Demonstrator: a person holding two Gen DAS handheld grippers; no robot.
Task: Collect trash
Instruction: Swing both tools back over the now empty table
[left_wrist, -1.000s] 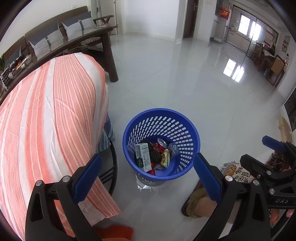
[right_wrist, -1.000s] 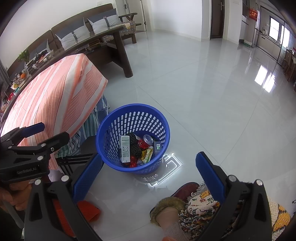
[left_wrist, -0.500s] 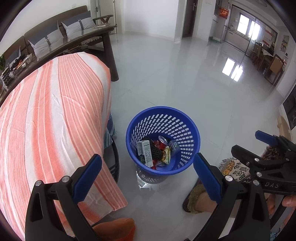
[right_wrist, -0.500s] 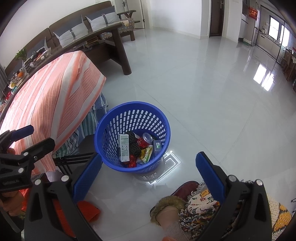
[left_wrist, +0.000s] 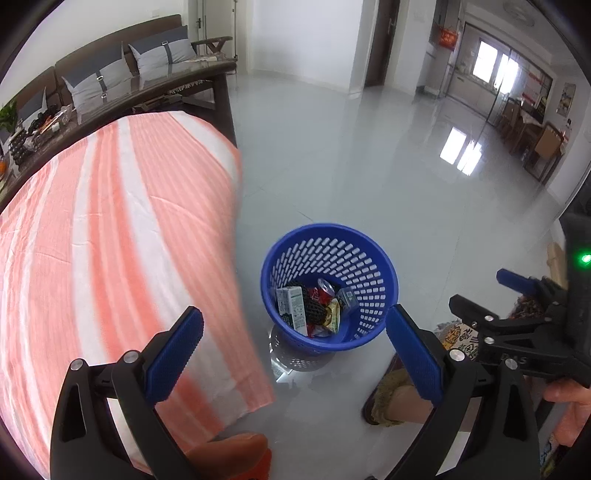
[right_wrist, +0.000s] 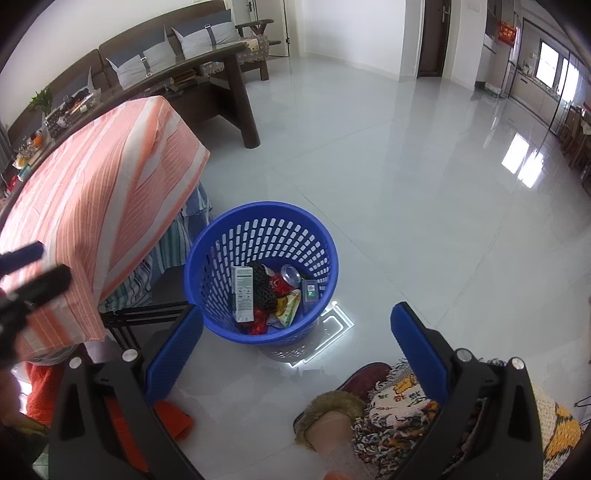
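Tongs have lifted and drawn back over the last second: both pairs, my left tongs (left_wrist: 293, 352) and my right tongs (right_wrist: 297, 347), gape wide and carry nothing. To my left lies the orange-and-white striped cloth over the table (left_wrist: 110, 236), now filling more of the left view and bare of litter as far as I see. Just ahead, between the blue pads, stands the blue perforated plastic waste basket (right_wrist: 221, 240), holding a white-green carton (right_wrist: 243, 293), a red drink can (right_wrist: 286, 278) and wrappers. I judge collecting nearly finished. Rightward spreads the glossy pale tiled floor (right_wrist: 424, 184), clear toward the far doorway.
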